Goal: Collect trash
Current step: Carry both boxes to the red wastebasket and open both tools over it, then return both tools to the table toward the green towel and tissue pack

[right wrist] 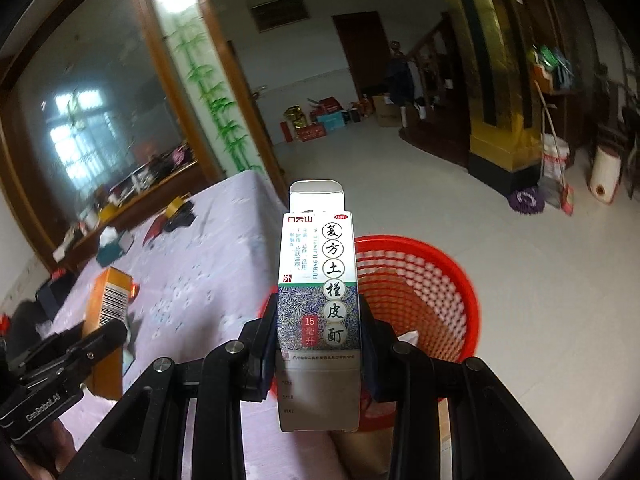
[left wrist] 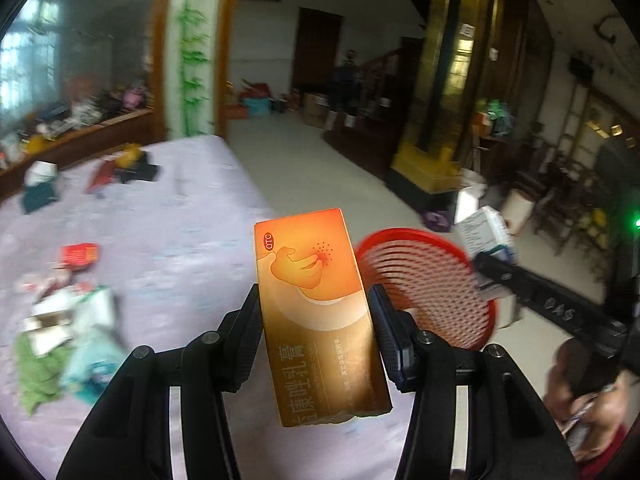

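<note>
The left gripper (left wrist: pixel 316 312) clamps an orange carton (left wrist: pixel 316 312); the right gripper (right wrist: pixel 320 340) clamps a white medicine box (right wrist: pixel 318 292). Both are mid-carry, judging by the red basket (right wrist: pixel 420 280) at two o'clock beyond the table (right wrist: pixel 200 280). Next, each must hover over its rim and release.

My left wrist camera looks forward and down along its fingers, close over the table's edge (left wrist: pixel 168 240), with the red basket (left wrist: pixel 432 280) just ahead to the right. My right wrist camera faces much the same way, nearer the basket (right wrist: pixel 420 292). Both views share the table, the basket, the bamboo-painted pillar (left wrist: pixel 192 52) and the far doorway (right wrist: pixel 360 52); each also catches the other gripper.
</note>
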Action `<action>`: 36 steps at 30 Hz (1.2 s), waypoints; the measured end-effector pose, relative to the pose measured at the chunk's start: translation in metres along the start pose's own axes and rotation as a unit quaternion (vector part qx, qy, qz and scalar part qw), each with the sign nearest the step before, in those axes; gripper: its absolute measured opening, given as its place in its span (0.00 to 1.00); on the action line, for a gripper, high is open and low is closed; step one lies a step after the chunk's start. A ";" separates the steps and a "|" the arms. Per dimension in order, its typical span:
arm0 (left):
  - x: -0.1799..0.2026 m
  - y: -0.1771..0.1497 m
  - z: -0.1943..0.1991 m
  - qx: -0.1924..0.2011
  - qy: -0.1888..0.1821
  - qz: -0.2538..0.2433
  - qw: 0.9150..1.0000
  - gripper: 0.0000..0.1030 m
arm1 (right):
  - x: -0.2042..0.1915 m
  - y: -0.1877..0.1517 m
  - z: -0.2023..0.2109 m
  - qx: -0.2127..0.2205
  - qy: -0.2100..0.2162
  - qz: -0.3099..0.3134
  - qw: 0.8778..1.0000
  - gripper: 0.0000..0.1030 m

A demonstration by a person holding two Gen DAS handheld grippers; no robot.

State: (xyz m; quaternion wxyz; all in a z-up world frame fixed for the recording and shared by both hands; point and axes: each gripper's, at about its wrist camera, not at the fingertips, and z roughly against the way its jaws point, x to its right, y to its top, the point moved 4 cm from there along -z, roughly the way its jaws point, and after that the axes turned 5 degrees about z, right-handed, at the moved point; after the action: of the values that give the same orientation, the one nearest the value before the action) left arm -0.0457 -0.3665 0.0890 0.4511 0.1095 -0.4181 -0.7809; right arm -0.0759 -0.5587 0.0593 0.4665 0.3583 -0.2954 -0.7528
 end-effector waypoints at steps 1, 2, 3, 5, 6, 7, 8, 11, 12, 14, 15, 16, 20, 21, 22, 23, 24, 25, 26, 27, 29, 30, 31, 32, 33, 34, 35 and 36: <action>0.008 0.002 -0.007 -0.006 -0.008 -0.001 1.000 0.49 | 0.005 0.002 -0.001 -0.001 0.001 -0.005 1.000 0.36; 0.016 0.005 -0.016 -0.011 -0.017 -0.003 1.000 0.49 | 0.012 0.004 -0.004 -0.004 -0.001 -0.010 1.000 0.36; 0.021 0.006 -0.022 -0.014 -0.022 -0.004 1.000 0.49 | 0.020 0.006 -0.007 -0.007 -0.001 -0.015 1.000 0.36; 0.034 0.009 -0.039 -0.025 -0.030 -0.006 0.999 0.49 | 0.031 0.008 -0.012 -0.017 0.006 -0.026 0.999 0.36; 0.040 0.010 -0.049 -0.031 -0.037 -0.005 0.999 0.49 | 0.035 0.008 -0.015 -0.020 0.009 -0.031 0.999 0.36; 0.044 0.010 -0.054 -0.035 -0.042 -0.003 0.999 0.49 | 0.039 0.007 -0.017 -0.022 0.009 -0.033 0.999 0.36; 0.048 0.011 -0.063 -0.042 -0.045 -0.001 0.998 0.49 | 0.042 0.007 -0.020 -0.026 0.008 -0.033 0.999 0.36; 0.059 0.012 -0.082 -0.052 -0.053 -0.002 0.997 0.49 | 0.051 0.007 -0.029 -0.037 0.006 -0.040 0.998 0.37; 0.062 0.012 -0.087 -0.053 -0.053 -0.003 0.997 0.50 | 0.054 0.008 -0.031 -0.037 0.004 -0.040 0.998 0.37; 0.065 0.012 -0.096 -0.063 -0.061 0.000 0.996 0.59 | 0.060 0.009 -0.035 -0.042 -0.004 -0.039 0.998 0.47; 0.065 0.012 -0.099 -0.067 -0.062 0.002 0.996 0.64 | 0.062 0.010 -0.037 -0.043 -0.007 -0.041 0.998 0.56; 0.065 0.012 -0.101 -0.066 -0.060 0.003 0.996 0.64 | 0.064 0.010 -0.038 -0.042 -0.007 -0.044 0.998 0.58; 0.060 0.015 -0.103 -0.071 -0.057 0.009 0.996 0.64 | 0.068 0.011 -0.039 -0.043 -0.006 -0.044 0.998 0.58; 0.058 0.015 -0.102 -0.071 -0.057 0.011 0.996 0.64 | 0.069 0.011 -0.038 -0.043 -0.005 -0.047 0.998 0.58; 0.056 0.015 -0.100 -0.069 -0.053 0.011 0.996 0.64 | 0.070 0.012 -0.038 -0.042 -0.003 -0.048 0.998 0.58; 0.053 0.015 -0.097 -0.067 -0.049 0.009 0.997 0.65 | 0.070 0.012 -0.037 -0.041 -0.003 -0.048 0.998 0.58; 0.050 0.015 -0.092 -0.063 -0.046 0.008 0.997 0.65 | 0.070 0.011 -0.036 -0.042 -0.004 -0.048 0.998 0.58; 0.045 0.014 -0.086 -0.058 -0.042 0.007 0.997 0.65 | 0.069 0.011 -0.034 -0.043 -0.001 -0.046 0.998 0.58; 0.042 0.013 -0.080 -0.052 -0.036 0.006 0.998 0.67 | 0.066 0.010 -0.032 -0.044 0.001 -0.043 0.998 0.58; 0.038 0.012 -0.072 -0.044 -0.029 0.003 0.999 0.69 | 0.063 0.011 -0.030 -0.045 0.000 -0.038 0.998 0.58; 0.030 0.010 -0.056 -0.025 -0.012 -0.002 1.000 0.69 | 0.057 0.012 -0.026 -0.044 0.000 -0.027 0.999 0.58; 0.026 0.008 -0.048 -0.015 -0.005 -0.004 1.000 0.69 | 0.051 0.012 -0.023 -0.044 0.002 -0.020 0.999 0.58; 0.021 0.007 -0.040 -0.006 0.001 -0.005 1.000 0.70 | 0.047 0.012 -0.021 -0.044 0.007 -0.012 0.999 0.58; 0.015 0.005 -0.032 0.002 0.009 -0.004 1.000 0.71 | 0.042 0.012 -0.018 -0.043 0.013 -0.003 0.999 0.58; 0.008 0.002 -0.023 0.011 0.018 0.002 1.000 0.73 | 0.036 0.011 -0.016 -0.040 0.018 0.005 0.999 0.58; 0.002 -0.001 -0.017 0.015 0.023 0.005 1.000 0.73 | 0.027 0.009 -0.014 -0.037 0.021 0.015 0.999 0.58; -0.002 -0.003 -0.013 0.015 0.026 0.006 1.000 0.73 | 0.020 0.007 -0.013 -0.034 0.025 0.021 0.999 0.58; -0.007 -0.005 -0.008 0.014 0.028 0.007 0.999 0.73 | 0.016 0.005 -0.012 -0.033 0.027 0.023 0.999 0.58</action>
State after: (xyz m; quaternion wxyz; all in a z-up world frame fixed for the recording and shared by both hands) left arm -0.0404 -0.3642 0.0784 0.4663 0.1347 -0.4167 -0.7686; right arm -0.0688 -0.5767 0.0524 0.5029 0.3564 -0.2656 -0.7413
